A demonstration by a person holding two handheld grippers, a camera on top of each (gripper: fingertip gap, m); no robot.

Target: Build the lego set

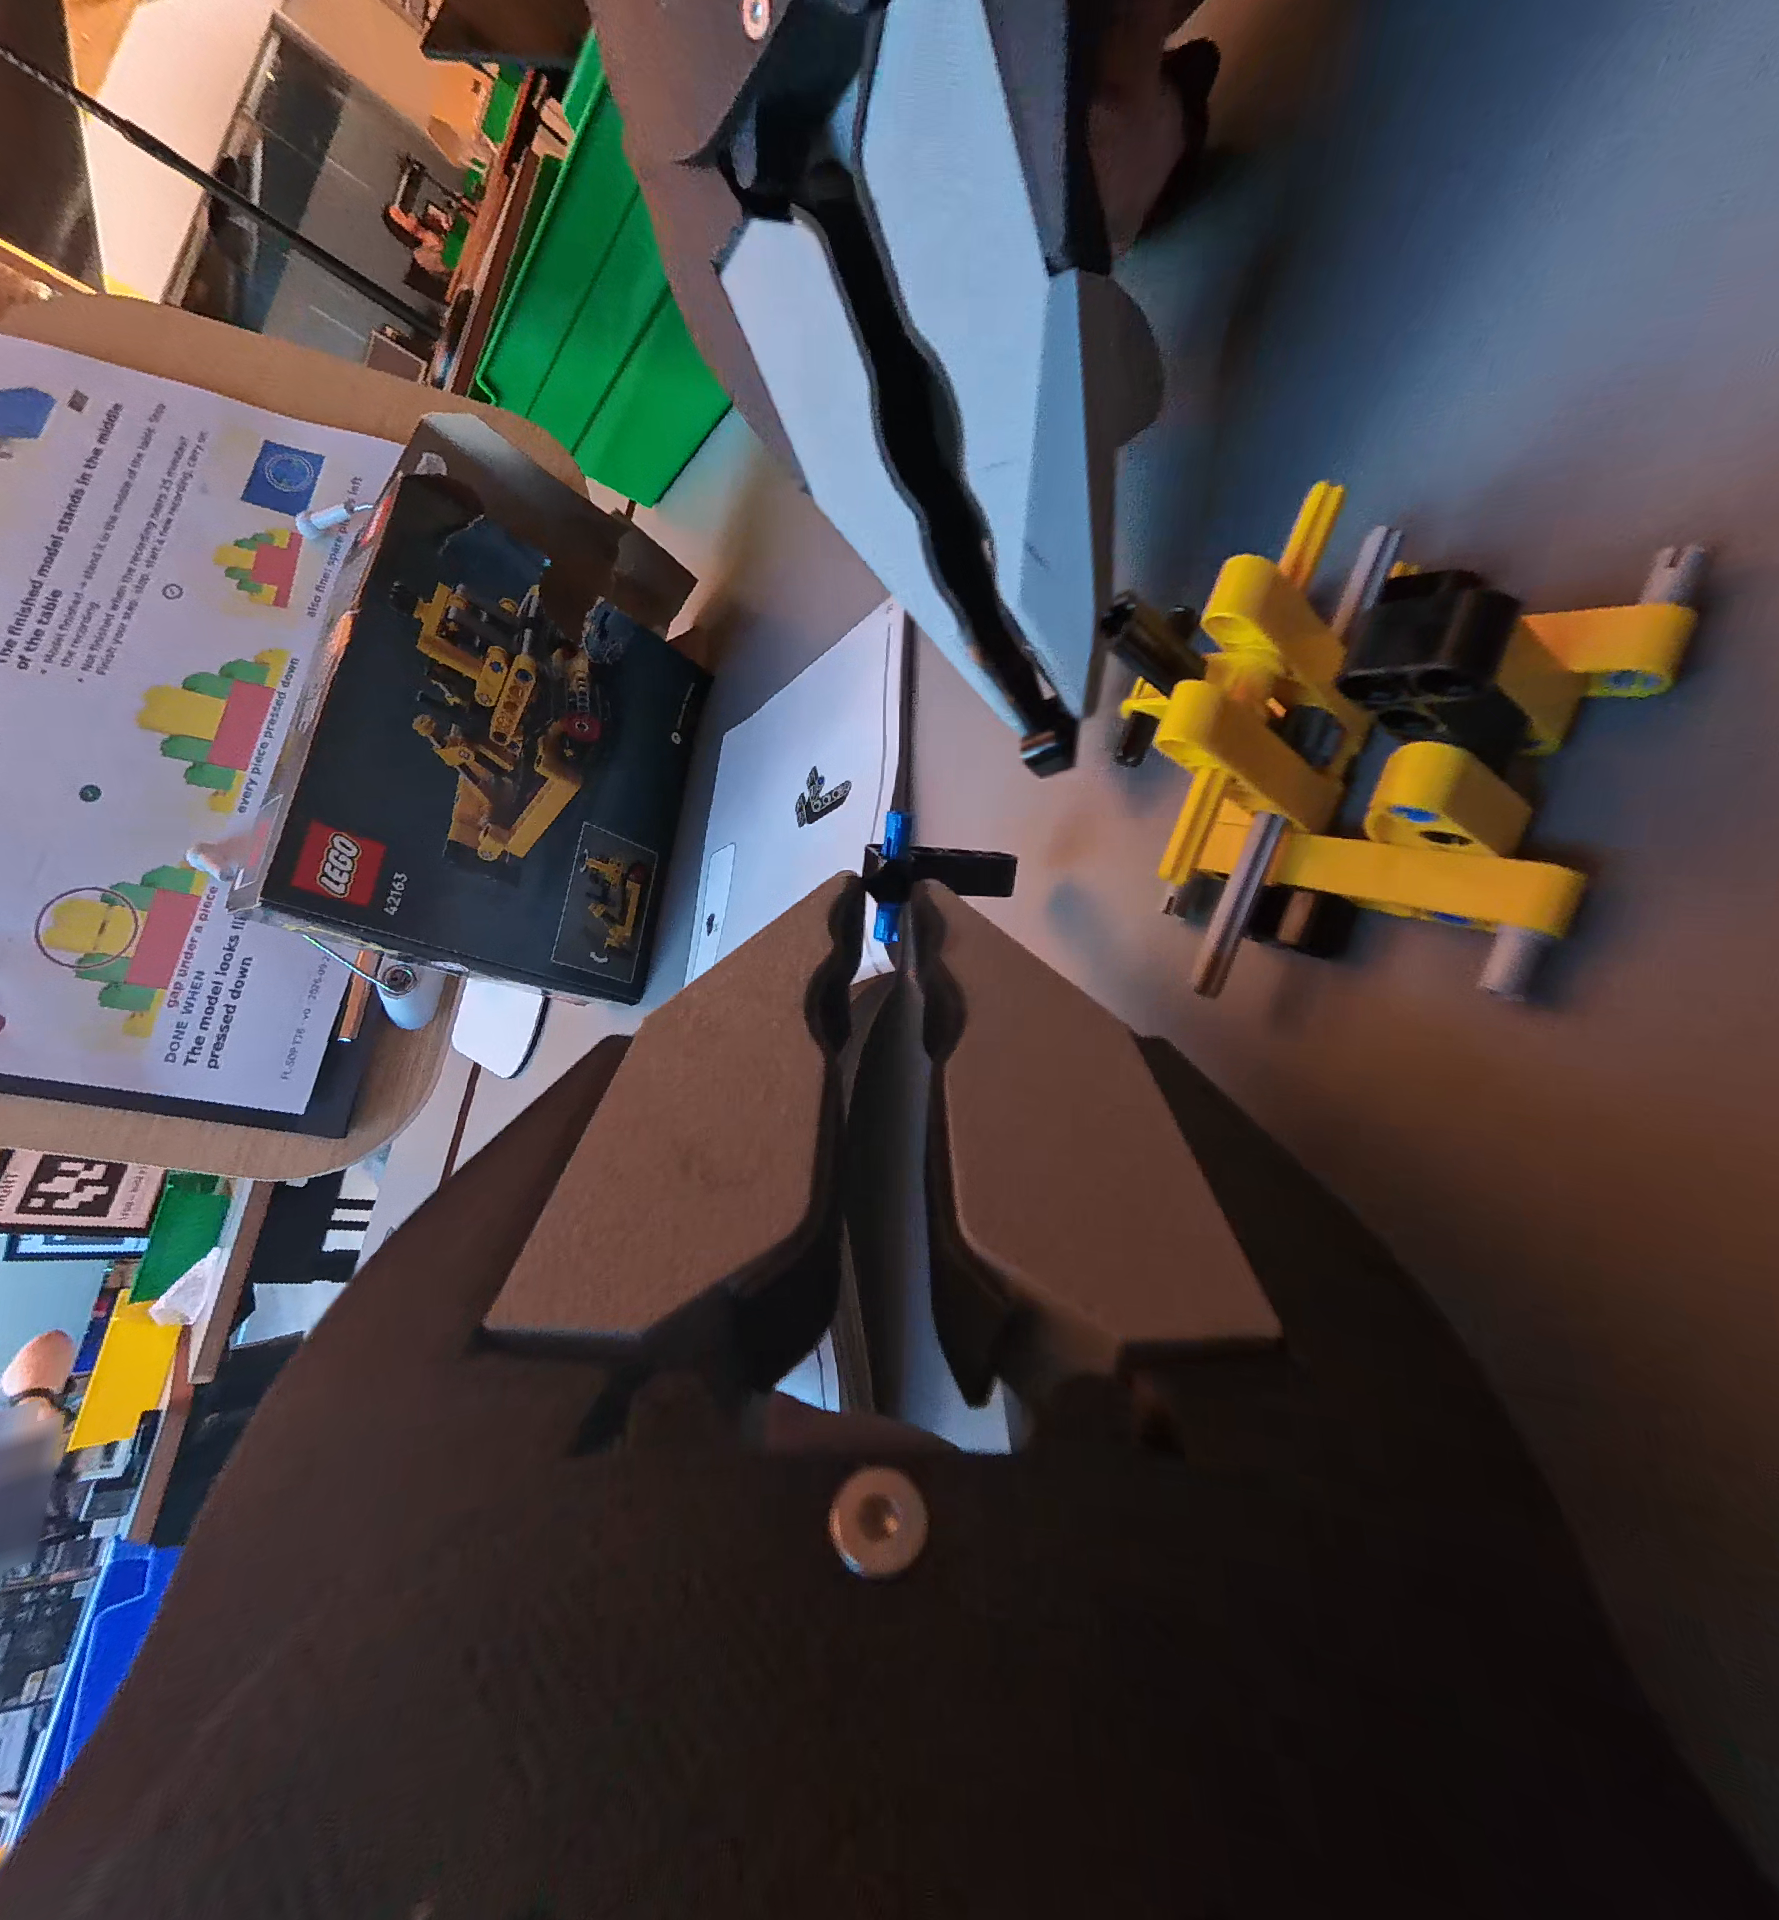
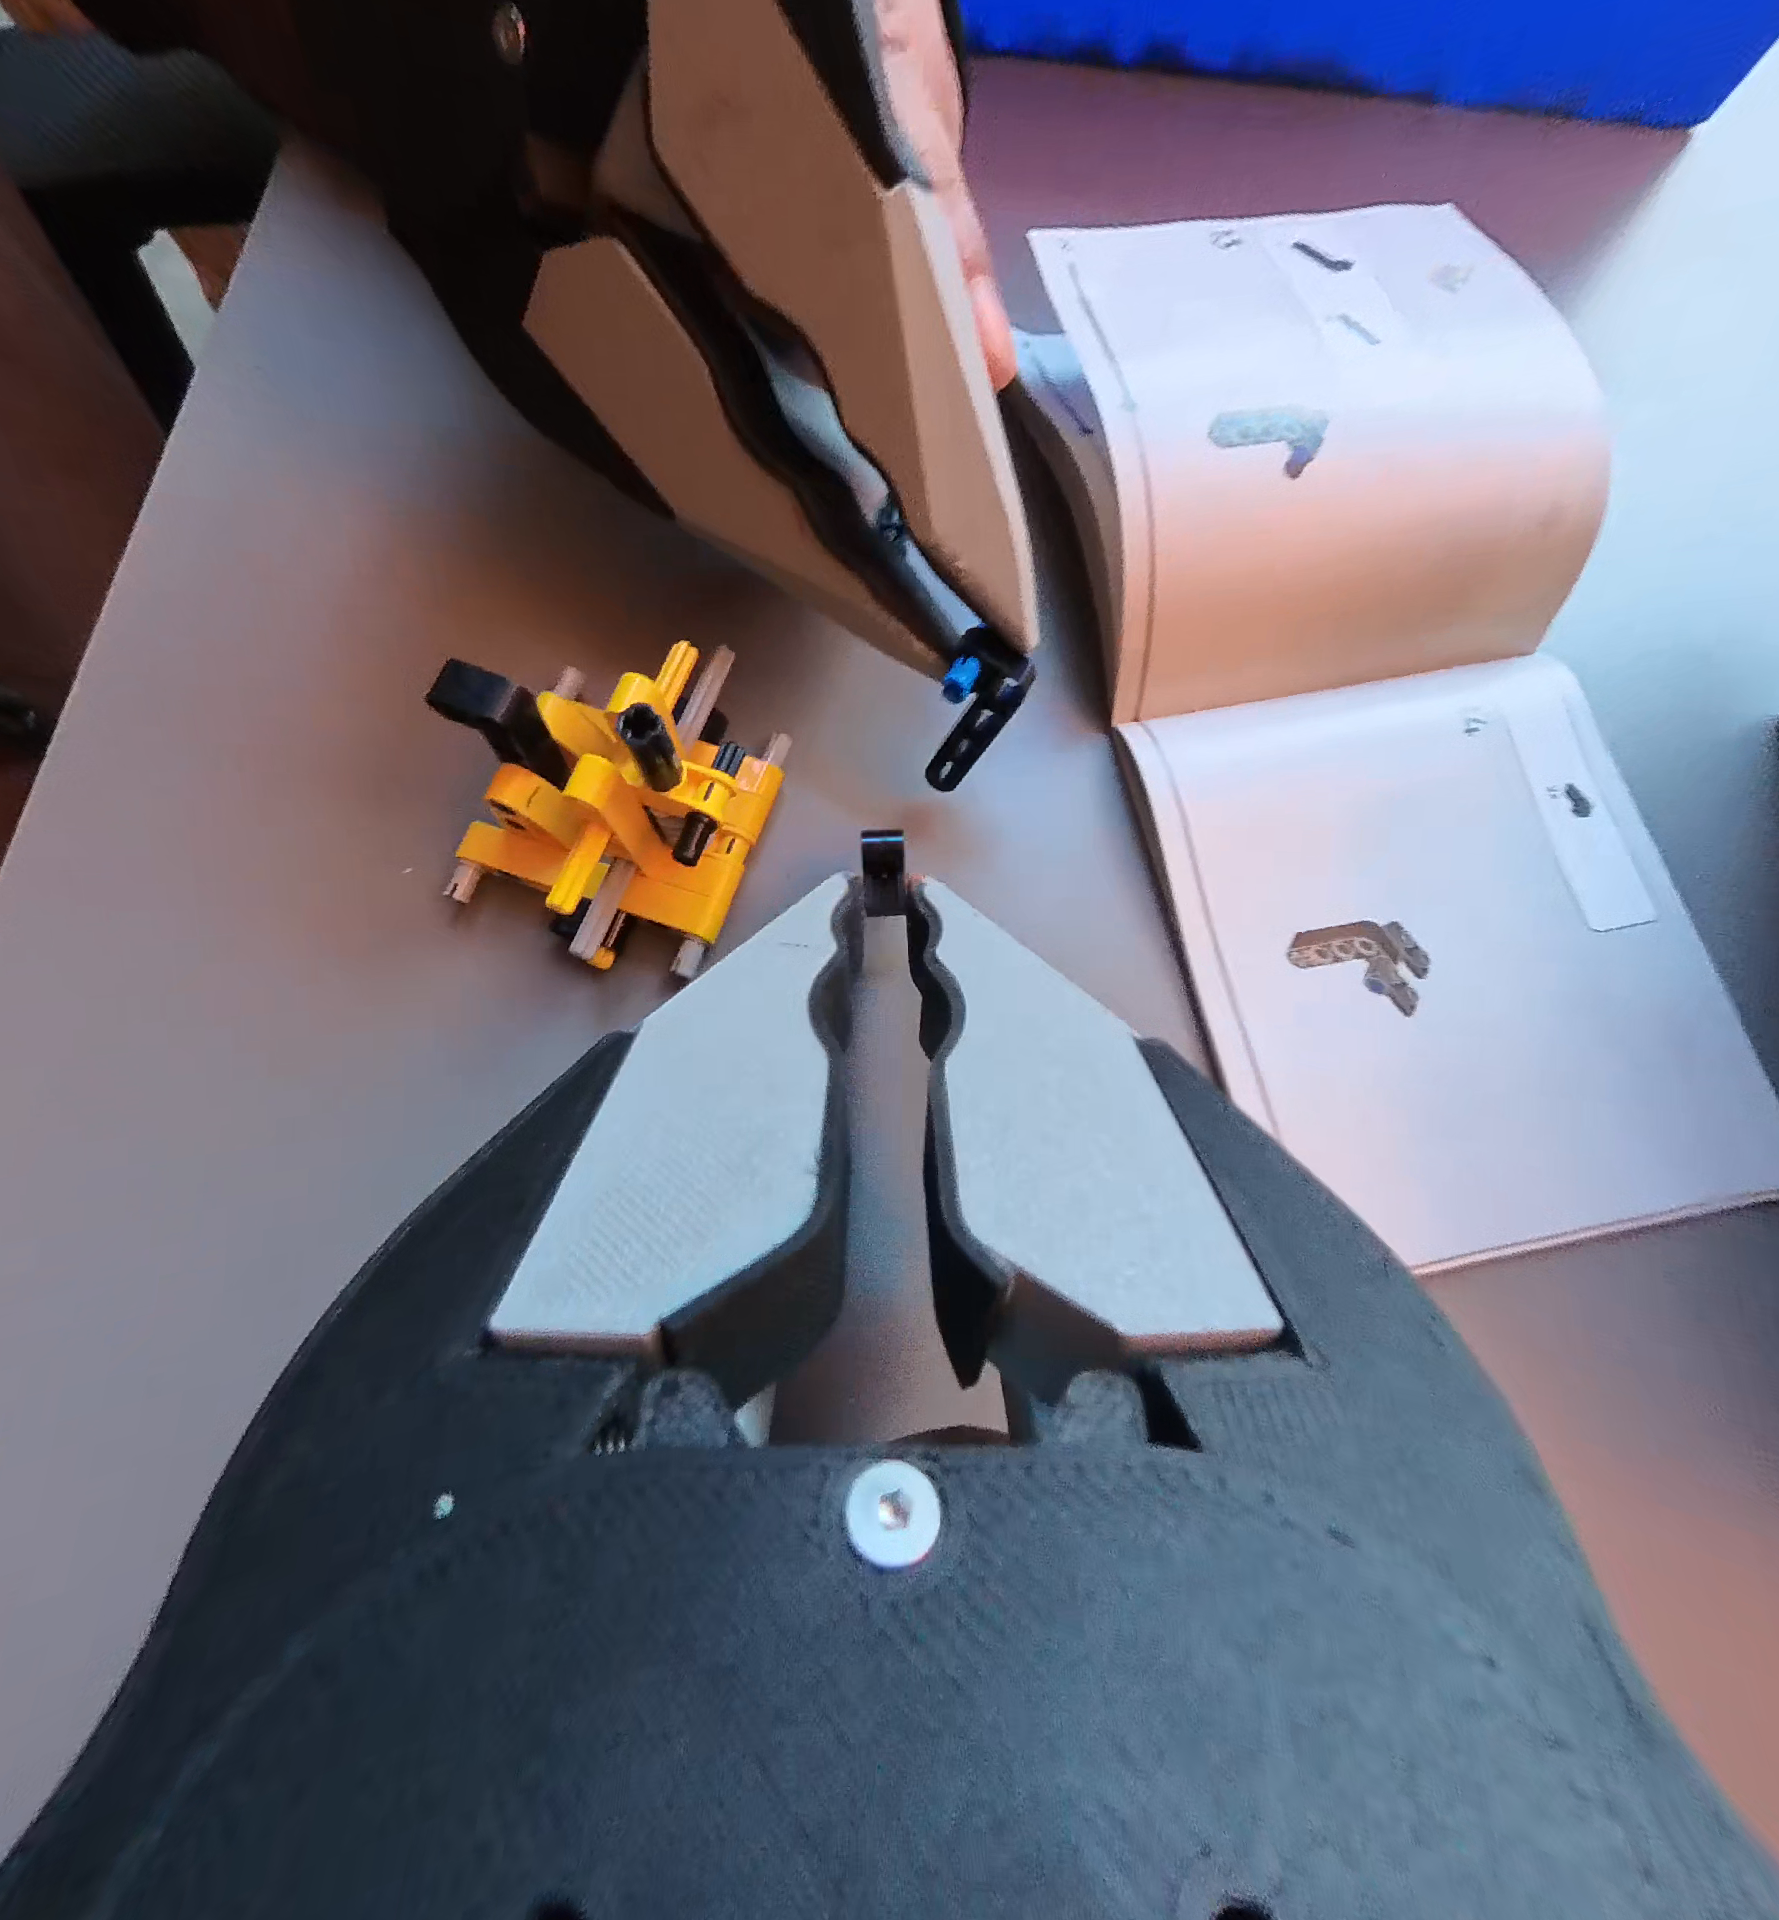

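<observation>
My left gripper (image 1: 890, 894) is shut on a black angled beam (image 1: 968, 871) with a blue pin (image 1: 896, 829) through it, held above the grey table. In the right wrist view the left gripper (image 2: 994, 649) comes in from the top and the beam (image 2: 973, 727) hangs down from its tips. My right gripper (image 2: 880, 888) is shut on a small black connector piece (image 2: 881, 857). It shows in the left wrist view (image 1: 1051, 743) just above the beam. The two held pieces are apart. A yellow and black partial model (image 2: 625, 821) lies on the table to the left, also in the left wrist view (image 1: 1384, 748).
An open instruction booklet (image 2: 1384, 727) lies on the table at the right. A set box (image 1: 480, 748) stands beyond it against a printed sheet on a board (image 1: 106, 675). Green bins (image 1: 604, 312) are behind. The table's edge (image 2: 241, 270) runs along the left. Some 4 centimetres of space lies between my two pairs of fingers.
</observation>
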